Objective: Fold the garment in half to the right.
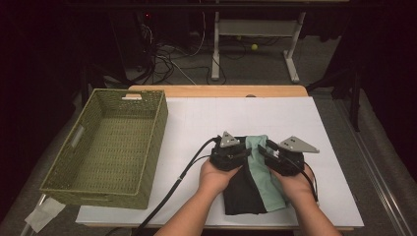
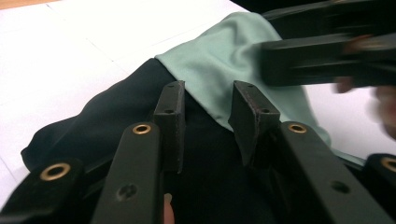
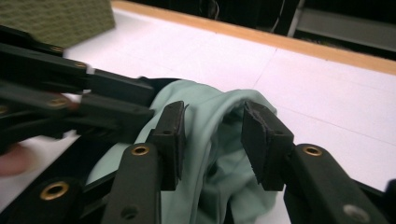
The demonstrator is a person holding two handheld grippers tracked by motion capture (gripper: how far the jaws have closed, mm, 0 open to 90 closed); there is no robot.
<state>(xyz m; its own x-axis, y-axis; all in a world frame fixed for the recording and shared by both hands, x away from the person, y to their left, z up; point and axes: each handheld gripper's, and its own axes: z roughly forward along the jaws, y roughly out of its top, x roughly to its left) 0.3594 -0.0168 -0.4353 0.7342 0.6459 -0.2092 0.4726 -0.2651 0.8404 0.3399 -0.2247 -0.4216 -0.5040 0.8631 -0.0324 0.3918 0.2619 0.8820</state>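
Two grippers over a folded garment on the tabletop.
The left gripper [image 1: 244, 153] and right gripper [image 1: 261, 150] stand partly open above the black and mint-green garment [image 1: 253, 184], gripping nothing; the wicker basket [image 1: 105, 147] is well apart.

Green woven basket [image 1: 105, 147] sits at 9 o'clock on the desk [image 1: 305, 123], long side running front to back, w/ cut-out handles in its walls. Desk has a white top & wooden far edge. Beyond, at 12 o'clock: white frame legs [image 1: 255, 39], tangled cables [image 1: 167, 56], small yellow ball [image 1: 254, 47] on the floor.
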